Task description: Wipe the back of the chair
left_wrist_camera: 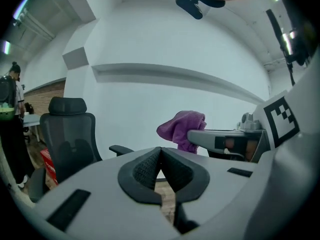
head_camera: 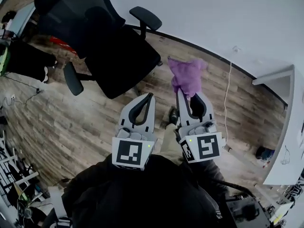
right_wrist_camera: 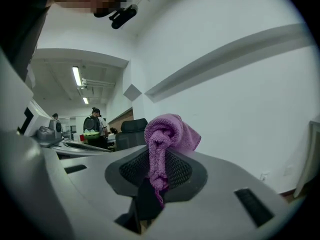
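The chair [head_camera: 121,56] stands at far left, well apart from both grippers; it is black, with a broad padded seat, a tall mesh back [head_camera: 71,6] and curved armrests; in the left gripper view [left_wrist_camera: 67,139] its back stands upright under a headrest. The cloth [head_camera: 186,75], purple looped terry, bunches in soft folds above the right gripper [head_camera: 190,96], whose ribbed black pads pinch a hanging fold of it [right_wrist_camera: 159,149]. The left gripper [head_camera: 149,96], just left of it, holds nothing, its pads pressed tip to tip [left_wrist_camera: 161,151]. Below lies a wood-plank floor [head_camera: 71,122]; beyond, a smooth white wall [head_camera: 213,13] with a thin white cable [head_camera: 229,94].
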The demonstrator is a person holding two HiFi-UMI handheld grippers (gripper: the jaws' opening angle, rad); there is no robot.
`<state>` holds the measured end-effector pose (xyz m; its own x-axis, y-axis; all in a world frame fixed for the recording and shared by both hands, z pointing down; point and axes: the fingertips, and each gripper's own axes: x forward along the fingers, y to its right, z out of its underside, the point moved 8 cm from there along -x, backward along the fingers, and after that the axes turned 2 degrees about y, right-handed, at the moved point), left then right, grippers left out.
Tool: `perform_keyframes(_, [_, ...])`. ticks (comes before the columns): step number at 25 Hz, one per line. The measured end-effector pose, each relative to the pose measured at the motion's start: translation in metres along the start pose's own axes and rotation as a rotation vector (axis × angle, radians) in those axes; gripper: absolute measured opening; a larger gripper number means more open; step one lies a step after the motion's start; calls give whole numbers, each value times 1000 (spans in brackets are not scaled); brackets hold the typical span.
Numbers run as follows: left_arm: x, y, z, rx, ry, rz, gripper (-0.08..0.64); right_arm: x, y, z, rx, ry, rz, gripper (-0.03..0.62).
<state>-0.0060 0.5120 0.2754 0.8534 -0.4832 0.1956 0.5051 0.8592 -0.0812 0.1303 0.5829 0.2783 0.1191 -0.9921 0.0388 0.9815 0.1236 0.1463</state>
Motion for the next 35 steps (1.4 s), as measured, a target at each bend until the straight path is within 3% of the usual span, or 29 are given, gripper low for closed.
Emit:
perform_keyframes(7, [88, 16, 1, -28, -63, -153, 4, 69, 86, 7, 33, -63, -176, 74])
perform_keyframes(13, [116, 6, -26, -11, -45, -273, 4, 115, 102, -8, 52, -50, -304, 74])
perform_keyframes(20, [114, -28, -49, 1, 28, -431, 4, 165, 76, -27, 36, -16, -473, 74])
perform_keyframes(26, [102, -73, -46, -47, 70, -550, 4, 211, 39, -25, 3, -32, -583, 74])
perform_keyframes(35, [90, -188, -32, -122, 96, -645, 4, 294, -35, 2, -30, -101, -661, 74])
